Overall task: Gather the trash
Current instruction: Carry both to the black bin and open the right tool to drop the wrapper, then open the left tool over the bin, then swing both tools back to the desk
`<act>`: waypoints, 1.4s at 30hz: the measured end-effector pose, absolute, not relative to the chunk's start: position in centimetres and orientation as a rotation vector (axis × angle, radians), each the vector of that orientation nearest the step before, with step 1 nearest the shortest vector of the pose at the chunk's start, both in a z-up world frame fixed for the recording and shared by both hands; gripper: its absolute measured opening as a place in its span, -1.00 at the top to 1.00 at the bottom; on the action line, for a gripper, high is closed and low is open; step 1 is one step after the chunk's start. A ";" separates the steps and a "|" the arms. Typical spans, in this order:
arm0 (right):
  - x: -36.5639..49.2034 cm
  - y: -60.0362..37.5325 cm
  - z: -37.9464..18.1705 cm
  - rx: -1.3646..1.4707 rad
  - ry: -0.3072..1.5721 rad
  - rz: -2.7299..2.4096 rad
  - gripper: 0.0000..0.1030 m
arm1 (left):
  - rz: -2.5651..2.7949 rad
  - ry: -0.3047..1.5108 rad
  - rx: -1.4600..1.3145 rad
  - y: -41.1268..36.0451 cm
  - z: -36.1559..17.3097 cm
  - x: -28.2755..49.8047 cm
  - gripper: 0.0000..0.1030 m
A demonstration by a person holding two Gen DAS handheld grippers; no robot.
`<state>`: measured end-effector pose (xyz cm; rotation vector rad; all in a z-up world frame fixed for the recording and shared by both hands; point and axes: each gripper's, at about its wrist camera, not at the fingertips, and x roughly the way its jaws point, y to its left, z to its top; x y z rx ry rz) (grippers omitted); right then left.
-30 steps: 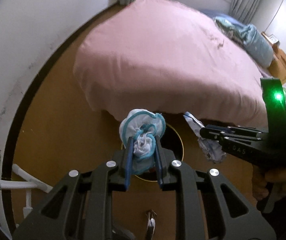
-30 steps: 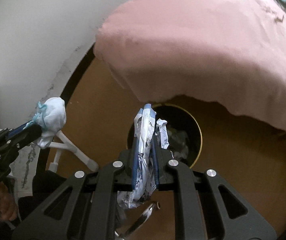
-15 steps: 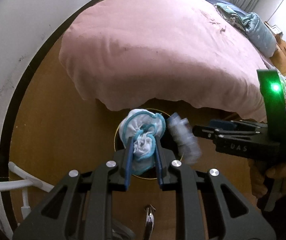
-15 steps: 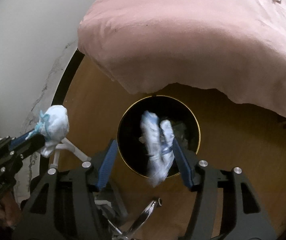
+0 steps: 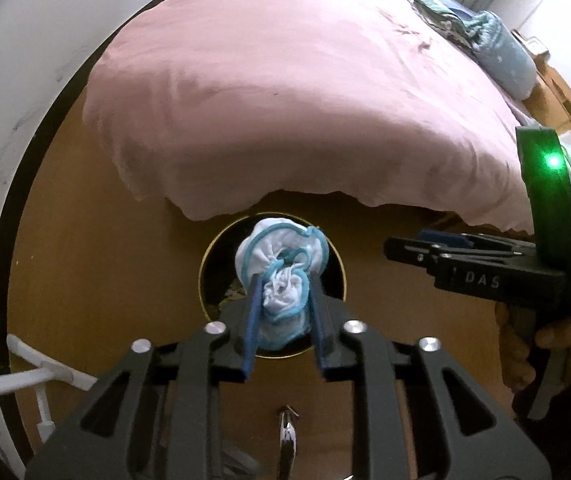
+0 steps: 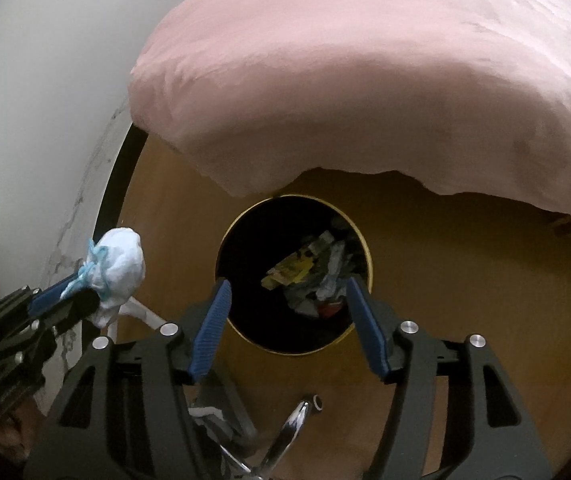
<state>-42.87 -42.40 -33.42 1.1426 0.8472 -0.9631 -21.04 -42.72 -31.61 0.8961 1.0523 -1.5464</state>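
The balled white cloth with blue edging [image 5: 281, 276] is pinched in the left claw [image 5: 283, 300], whose fingers are clamped on its gathered end so the bulk hangs forward directly above the round black bin [image 6: 297, 272] on the wooden floor, a position that looks chosen for a straight drop. The right claw [image 6: 287, 320] hovers over the same bin with its blue fingers [image 6: 209, 328] spread wide and holding nothing, above the wrappers [image 6: 305, 276] lying inside. Just behind the bin, the pink bedcover [image 5: 305, 100] overhangs its far rim.
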 end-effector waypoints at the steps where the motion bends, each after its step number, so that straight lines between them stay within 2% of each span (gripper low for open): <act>1: -43.3 -42.3 -33.1 1.144 0.841 -0.971 -0.15 | -1.547 1.040 0.893 -42.6 -31.4 -21.2 -0.40; 2: -43.6 -42.2 -32.8 1.144 0.837 -0.976 -0.15 | -1.549 1.022 0.884 -42.4 -31.0 -21.2 -0.64; 7: -44.0 -41.3 -31.0 1.125 0.826 -0.988 -0.16 | -1.549 1.007 0.874 -41.2 -29.2 -20.9 -0.65; 9: -43.3 -40.8 -29.9 1.100 0.825 -0.981 -0.18 | -1.547 0.990 0.858 -40.4 -27.9 -20.3 -0.73; 12: -41.7 -40.0 -27.6 1.044 0.823 -0.965 -0.24 | -1.532 0.952 0.832 -38.6 -25.1 -18.8 -0.82; 17: -36.0 -37.7 -21.3 0.880 0.784 -0.899 -0.39 | -1.467 0.847 0.765 -33.5 -18.2 -14.5 -0.86; 22: -27.6 -34.1 -14.4 0.690 0.730 -0.761 -0.58 | -1.307 0.746 0.639 -25.3 -11.1 -6.7 -0.87; 27: -17.9 -29.7 -10.5 0.535 0.748 -0.575 -0.58 | -1.034 0.747 0.497 -15.0 -7.8 3.5 -0.87; 34: -1.9 -18.8 -8.1 0.354 0.811 -0.254 -0.58 | -0.648 0.783 0.338 0.7 -6.7 15.5 -0.86; 42: 11.6 -5.3 -8.1 0.170 0.900 -0.005 -0.58 | -0.385 0.824 0.218 15.4 -7.4 21.5 -0.86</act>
